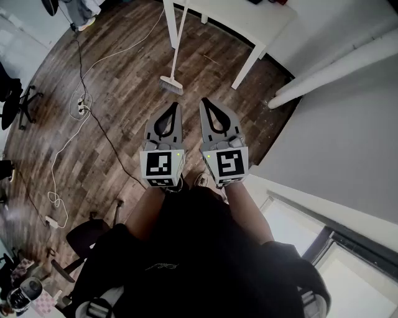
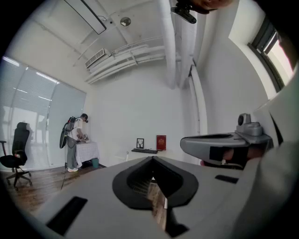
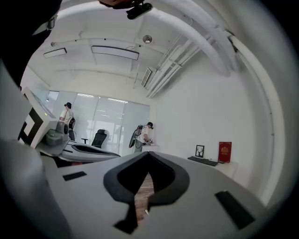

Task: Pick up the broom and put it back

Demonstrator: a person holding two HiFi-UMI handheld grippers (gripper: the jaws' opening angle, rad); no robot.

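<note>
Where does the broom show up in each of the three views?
Head view: broom at top centre, bristles down on the wooden floor.
Left gripper view: not in it.
Right gripper view: not in it.
Shared landmark: that wooden floor, seen in all three.

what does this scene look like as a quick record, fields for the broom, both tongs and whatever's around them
broom: bristles on the wood floor, handle slanting up toward the white table; contact with the table unclear
left tongs: shut, empty, short of the broom
right tongs: shut, empty, beside the left tongs
white cable: trailing across the floor, left of the broom
task state: broom not yet picked up
</note>
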